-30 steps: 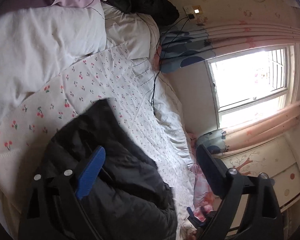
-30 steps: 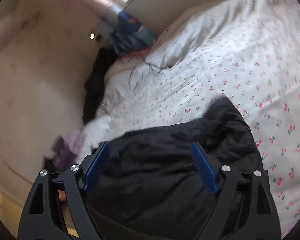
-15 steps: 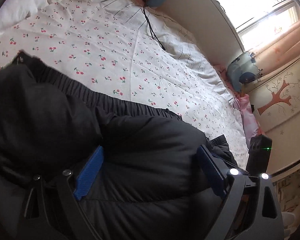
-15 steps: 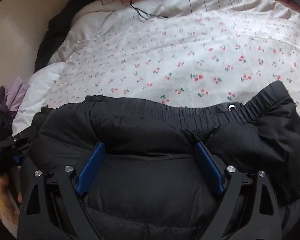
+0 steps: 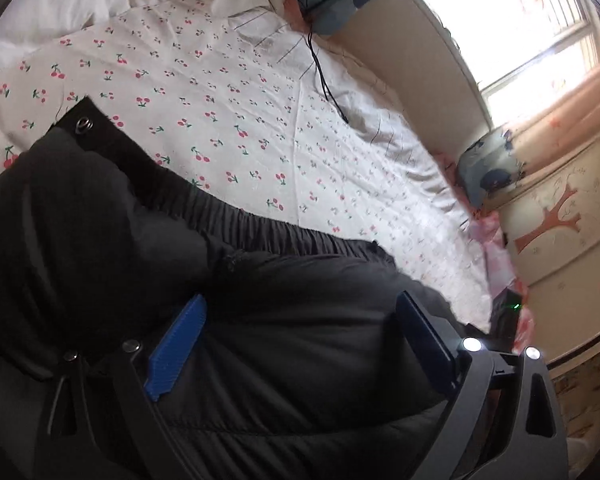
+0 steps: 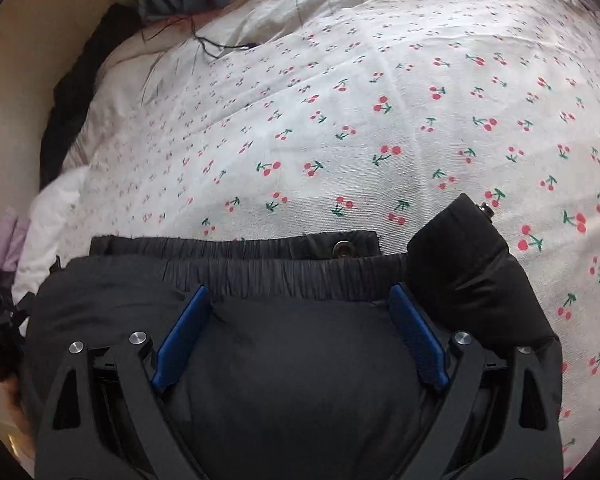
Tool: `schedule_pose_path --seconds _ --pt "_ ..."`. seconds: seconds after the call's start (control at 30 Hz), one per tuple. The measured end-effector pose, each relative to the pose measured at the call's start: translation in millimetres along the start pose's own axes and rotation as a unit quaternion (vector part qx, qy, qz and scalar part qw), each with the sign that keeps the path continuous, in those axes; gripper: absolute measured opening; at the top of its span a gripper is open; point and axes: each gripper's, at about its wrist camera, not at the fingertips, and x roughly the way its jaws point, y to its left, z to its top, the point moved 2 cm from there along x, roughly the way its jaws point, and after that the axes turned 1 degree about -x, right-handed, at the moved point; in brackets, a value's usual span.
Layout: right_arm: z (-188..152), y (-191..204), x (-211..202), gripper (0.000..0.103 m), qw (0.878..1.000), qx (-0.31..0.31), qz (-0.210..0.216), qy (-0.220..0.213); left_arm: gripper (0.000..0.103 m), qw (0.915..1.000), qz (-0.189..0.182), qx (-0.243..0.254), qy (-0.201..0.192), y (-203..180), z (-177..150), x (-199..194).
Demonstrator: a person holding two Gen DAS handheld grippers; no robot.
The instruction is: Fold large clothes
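Nearest to me, both sets of jaws are spread wide and gripping nothing. My left gripper [image 5: 300,320] sits low over the black puffer jacket [image 5: 260,340], padded fabric filling the gap between its blue pads [image 5: 176,354]; whether the pads touch it I can't tell. My right gripper [image 6: 300,312] hangs the same way, the jacket [image 6: 300,380] bulging up between its fingers, tips just short of the gathered elastic hem [image 6: 260,264].

Handling guess: soft, puffy, light for its bulk, slick shell (likely to slide out of a shallow pinch). It will spring back, so folds need pressing down. I'd take hold at the elastic hem or at a seam edge, where the cloth is thin enough to fit between the pads, not on the fat quilted middle.

A metal snap [image 6: 342,248] sits on the hem band, a rolled black cuff or sleeve end [image 6: 472,264] just right of it.

Further out, the jacket lies on the near edge of the cherry-print bedsheet [image 6: 380,120]. Beyond that, a black cable [image 5: 324,80] trails over the bedding, then a window [image 5: 520,20].
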Motion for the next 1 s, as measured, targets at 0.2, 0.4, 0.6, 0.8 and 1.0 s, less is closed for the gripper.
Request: schedule_pose_path --seconds 0.2,0.4,0.6,0.8,1.0 --pt "-6.8 5.6 -74.1 0.087 0.999 -0.018 0.003 -0.044 0.092 0.9990 -0.020 0.009 -0.039 -20.7 -6.9 -73.1" --pt "-49.6 -39.7 -58.5 0.093 0.999 0.000 -0.010 -0.043 0.093 0.9998 0.008 0.001 -0.018 23.2 -39.4 -61.5" --pt "-74.5 -3.4 -150.3 0.093 0.995 -0.046 0.028 -0.089 0.093 0.9989 -0.022 -0.006 -0.040 3.0 -52.3 -144.7" --pt "-184.4 91.7 -235.0 0.096 0.966 -0.163 0.192 -0.058 0.096 0.9950 -0.039 -0.068 -0.062 44.9 -115.6 -248.5" --pt "-272.2 173.4 -183.7 0.096 0.929 -0.118 0.336 0.102 0.096 0.9812 -0.087 -0.166 -0.045 77.4 -193.6 -261.6"
